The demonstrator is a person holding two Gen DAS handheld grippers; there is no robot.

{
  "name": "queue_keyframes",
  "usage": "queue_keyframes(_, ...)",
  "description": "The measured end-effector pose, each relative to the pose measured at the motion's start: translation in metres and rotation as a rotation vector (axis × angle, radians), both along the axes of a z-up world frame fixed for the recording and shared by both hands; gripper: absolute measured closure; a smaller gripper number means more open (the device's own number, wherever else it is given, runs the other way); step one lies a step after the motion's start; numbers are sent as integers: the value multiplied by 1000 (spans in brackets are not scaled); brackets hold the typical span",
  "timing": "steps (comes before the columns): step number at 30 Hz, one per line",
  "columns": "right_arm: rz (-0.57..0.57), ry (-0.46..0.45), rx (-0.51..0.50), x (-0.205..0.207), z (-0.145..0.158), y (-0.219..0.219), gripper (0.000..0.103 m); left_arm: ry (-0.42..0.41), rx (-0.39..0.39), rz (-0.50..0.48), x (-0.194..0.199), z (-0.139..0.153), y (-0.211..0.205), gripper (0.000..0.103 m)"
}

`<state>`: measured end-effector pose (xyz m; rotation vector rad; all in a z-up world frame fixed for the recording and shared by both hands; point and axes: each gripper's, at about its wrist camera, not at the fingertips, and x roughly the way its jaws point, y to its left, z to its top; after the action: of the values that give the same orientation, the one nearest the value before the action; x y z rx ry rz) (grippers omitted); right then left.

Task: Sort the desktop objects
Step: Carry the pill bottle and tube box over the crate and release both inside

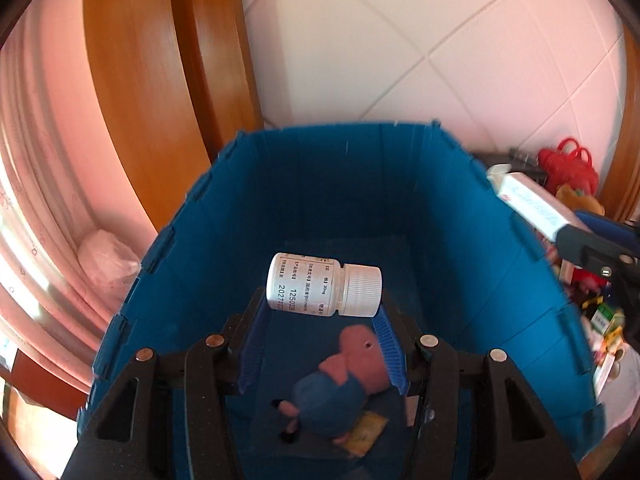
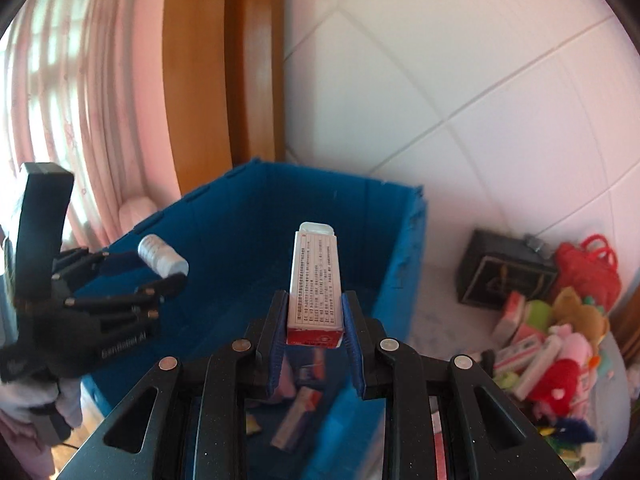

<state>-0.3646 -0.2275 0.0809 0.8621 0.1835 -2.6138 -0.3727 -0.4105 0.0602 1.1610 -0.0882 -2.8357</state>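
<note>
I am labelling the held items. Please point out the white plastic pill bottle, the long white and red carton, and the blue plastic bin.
white plastic pill bottle (image 1: 308, 286): left wrist view, printed label.
long white and red carton (image 2: 316, 284): right wrist view, text face.
blue plastic bin (image 1: 332, 184): left wrist view, far inner wall.

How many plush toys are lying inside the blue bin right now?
1 visible: a pink plush toy in blue clothes lies on the floor of the blue bin, seen below the left gripper, partly over a yellow packet. Others may be hidden behind the gripper.
</note>
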Motion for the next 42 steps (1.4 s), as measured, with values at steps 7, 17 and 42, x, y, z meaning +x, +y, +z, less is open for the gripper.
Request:
queue_keyframes(7,-21,-283,100,-68,-55,-86,77,-240,39,-54,-49,-35,-49,52)
queue_keyframes(17,-113,-398,213,-80,-91,-102,76,-316,87,-151,-45,-55,-52,37)
queue_keyframes(42,-119,-276,259,-29,-55,-84,1,-227,51,-158,1,-29,-48,27)
